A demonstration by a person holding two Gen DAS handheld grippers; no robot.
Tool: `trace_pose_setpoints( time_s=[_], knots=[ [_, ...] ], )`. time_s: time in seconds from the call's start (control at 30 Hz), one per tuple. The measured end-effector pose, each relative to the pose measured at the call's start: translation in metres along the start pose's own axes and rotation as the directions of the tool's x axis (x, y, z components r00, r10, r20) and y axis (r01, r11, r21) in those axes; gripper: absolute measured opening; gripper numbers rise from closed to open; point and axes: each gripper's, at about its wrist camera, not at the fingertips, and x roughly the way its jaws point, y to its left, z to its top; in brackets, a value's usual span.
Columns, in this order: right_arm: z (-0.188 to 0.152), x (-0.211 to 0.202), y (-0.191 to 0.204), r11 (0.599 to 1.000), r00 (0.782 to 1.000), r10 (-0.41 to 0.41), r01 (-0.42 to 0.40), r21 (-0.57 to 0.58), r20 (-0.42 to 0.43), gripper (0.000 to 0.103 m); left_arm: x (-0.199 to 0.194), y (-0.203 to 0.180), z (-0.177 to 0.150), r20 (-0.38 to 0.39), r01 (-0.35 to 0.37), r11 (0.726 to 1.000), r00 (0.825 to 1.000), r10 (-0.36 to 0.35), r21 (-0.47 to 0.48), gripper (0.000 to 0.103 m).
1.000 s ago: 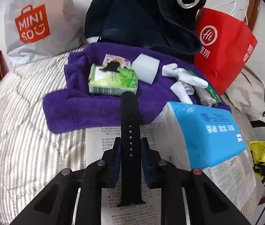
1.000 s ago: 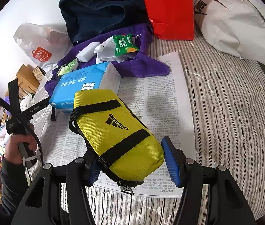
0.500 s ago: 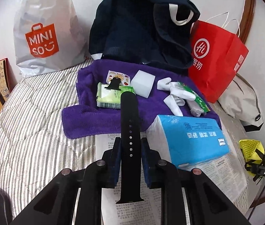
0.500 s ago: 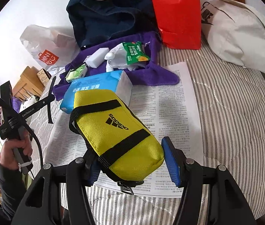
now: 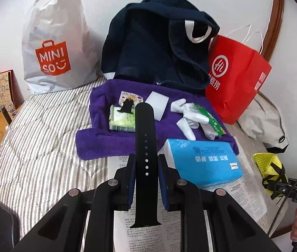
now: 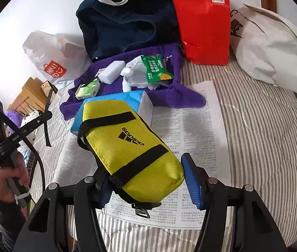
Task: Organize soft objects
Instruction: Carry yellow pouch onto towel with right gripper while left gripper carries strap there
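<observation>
Watch strap (image 5: 145, 163) is sitting clenched between the left gripper's (image 5: 146, 180) jaws, while the right gripper (image 6: 148, 185) is gripping a yellow pouch (image 6: 127, 151), both presumably heading for the purple towel (image 5: 106, 142) ahead.

My yellow pouch (image 6: 127, 153) covers one blue pad of my right gripper (image 6: 148, 187), so I cannot tell if that pad touches it, and it hides most of the blue tissue pack (image 6: 131, 98) behind it. The black strap (image 5: 145, 163) in my left gripper (image 5: 146, 176) hides part of the green packet (image 5: 121, 120). The tiny print on the newspaper (image 6: 196, 130) is too small for me to read.
</observation>
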Motion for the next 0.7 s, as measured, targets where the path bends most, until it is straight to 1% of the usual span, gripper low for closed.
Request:
trace_pose_setpoints(
  time_s=[0.1,0.33,0.53,0.63,0.7],
  knots=[
    [0.004,-0.001,0.004,1.0,1.0,0.001,-0.001,-0.011,0.003,0.058,-0.008,0.0,0.002,0.022,0.01,1.0,1.0,-0.01,-0.008,0.019],
    [0.014,-0.002,0.013,1.0,1.0,0.006,-0.005,-0.024,0.014,0.058,-0.016,-0.002,0.007,0.032,0.017,1.0,0.999,-0.017,-0.01,0.019],
    [0.021,-0.004,0.017,1.0,1.0,0.0,0.001,-0.021,0.029,0.058,-0.017,-0.003,0.014,0.027,0.022,1.0,0.999,-0.022,-0.004,0.019],
    [0.024,-0.004,0.019,0.999,0.999,-0.032,0.033,-0.029,0.036,0.058,-0.017,-0.003,0.016,0.025,0.026,1.0,0.999,-0.026,0.003,0.019],
    [0.025,-0.002,0.017,1.0,0.999,-0.017,0.017,-0.023,0.027,0.058,-0.016,-0.003,0.018,0.025,0.026,1.0,0.999,-0.026,0.003,0.019]
  ],
)
